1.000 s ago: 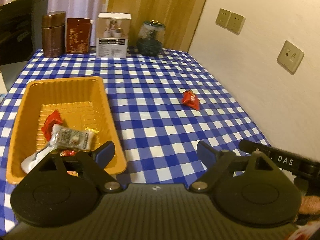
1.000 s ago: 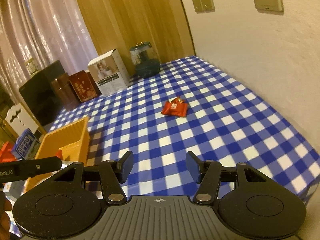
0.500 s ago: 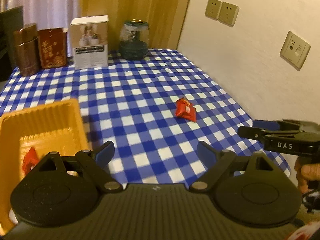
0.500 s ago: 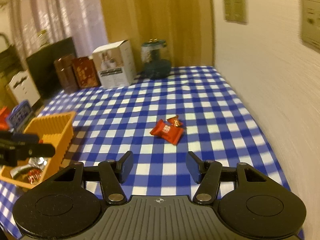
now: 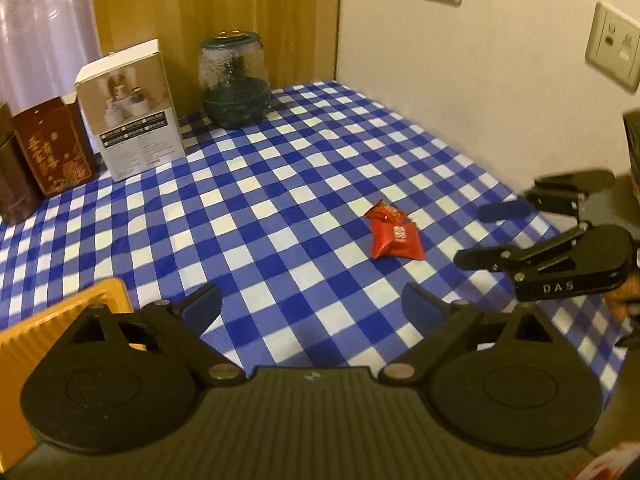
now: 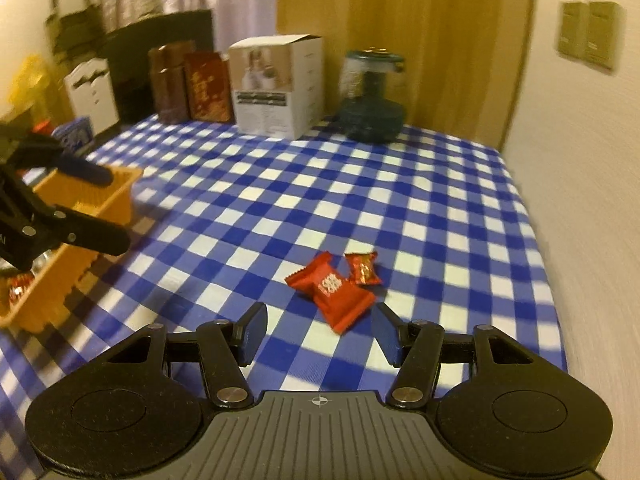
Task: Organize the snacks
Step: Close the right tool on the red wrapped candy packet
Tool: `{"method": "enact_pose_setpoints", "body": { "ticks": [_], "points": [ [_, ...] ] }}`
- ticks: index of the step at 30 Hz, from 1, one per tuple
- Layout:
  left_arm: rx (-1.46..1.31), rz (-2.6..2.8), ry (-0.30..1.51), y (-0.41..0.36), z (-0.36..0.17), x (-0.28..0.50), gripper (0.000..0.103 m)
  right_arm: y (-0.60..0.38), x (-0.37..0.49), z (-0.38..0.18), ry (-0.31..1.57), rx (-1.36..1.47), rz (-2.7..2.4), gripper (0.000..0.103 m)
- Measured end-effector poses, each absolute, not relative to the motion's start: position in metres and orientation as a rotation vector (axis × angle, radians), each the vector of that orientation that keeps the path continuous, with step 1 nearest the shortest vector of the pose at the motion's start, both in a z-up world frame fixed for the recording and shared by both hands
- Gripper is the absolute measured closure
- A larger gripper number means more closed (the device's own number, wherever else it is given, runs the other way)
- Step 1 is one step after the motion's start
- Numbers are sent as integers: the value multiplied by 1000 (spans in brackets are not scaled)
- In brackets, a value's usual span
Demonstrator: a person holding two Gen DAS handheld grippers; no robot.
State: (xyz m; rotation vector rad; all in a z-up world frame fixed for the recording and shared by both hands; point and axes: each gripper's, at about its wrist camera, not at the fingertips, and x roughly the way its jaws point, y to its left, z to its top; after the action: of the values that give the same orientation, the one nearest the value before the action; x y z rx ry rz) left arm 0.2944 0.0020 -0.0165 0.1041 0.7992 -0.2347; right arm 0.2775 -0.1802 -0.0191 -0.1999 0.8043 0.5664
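Two red snack packets (image 6: 336,288) touching, centre frame on checked tabletop (image 6: 440,200) | right tool (image 6: 319,334) gaping just short | light, crinkly, slippery probably: pinch the bigger one's middle | left tool (image 5: 312,306) open too, empty

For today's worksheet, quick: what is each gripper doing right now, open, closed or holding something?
Left gripper: open, holding nothing.
Right gripper: open, holding nothing, just short of the red snack packet.
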Motion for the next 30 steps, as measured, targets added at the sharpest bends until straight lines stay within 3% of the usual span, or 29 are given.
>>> {"method": "enact_pose_setpoints", "body": {
  "ticks": [14,18,22,24,30],
  "points": [
    [166,-247,835,2,-42,334,4,-153,343,-68,833,-386,731,46],
    [174,-253,843,2,-47,339,4,-145,349,-78,851,-456,757,59],
    [173,-256,846,2,-48,342,4,-141,351,-86,864,-509,772,64],
    [177,-256,844,1,-47,343,4,-141,350,-88,869,-522,769,73],
    [164,-263,833,-8,-43,346,4,-160,335,-79,871,-368,677,77]
  ]
}}
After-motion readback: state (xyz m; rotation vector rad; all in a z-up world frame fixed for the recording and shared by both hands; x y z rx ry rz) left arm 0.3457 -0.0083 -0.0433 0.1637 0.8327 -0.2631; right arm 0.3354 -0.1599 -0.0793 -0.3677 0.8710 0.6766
